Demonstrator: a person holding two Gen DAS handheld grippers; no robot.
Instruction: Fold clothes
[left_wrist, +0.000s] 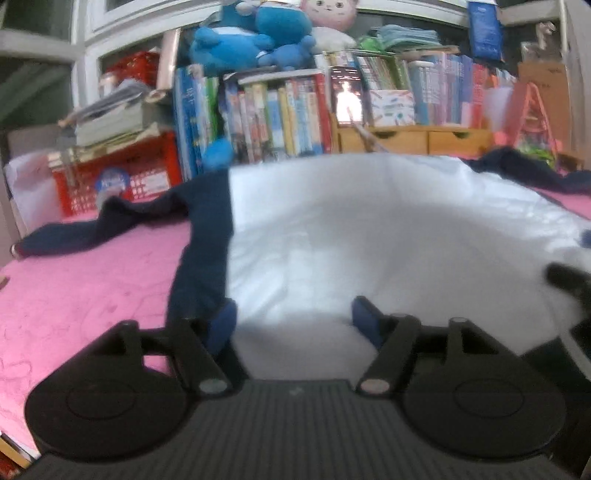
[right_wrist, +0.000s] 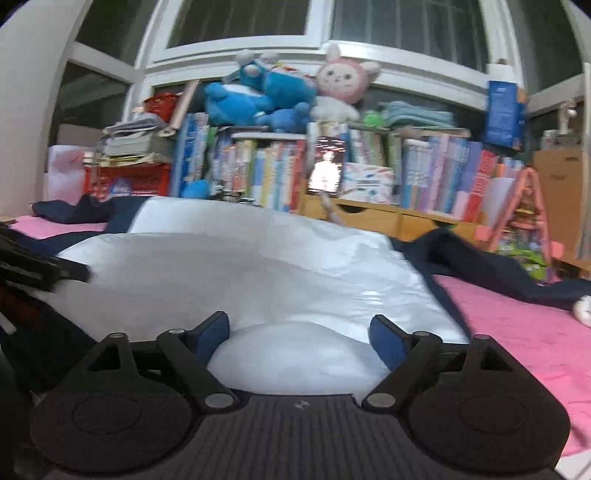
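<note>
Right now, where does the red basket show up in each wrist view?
Left wrist: the red basket sits at the left edge of the middle, behind the dark sleeve, under a stack of papers.
Right wrist: the red basket is smaller, upper left, beyond the white and navy garment.
Shared landmark: the blue plush toy on top of the books.

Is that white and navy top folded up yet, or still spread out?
Partly folded, it seems: the top has its white body doubled into a puffy layer, while both navy sleeves lie flat outward on the pink cover.
</note>
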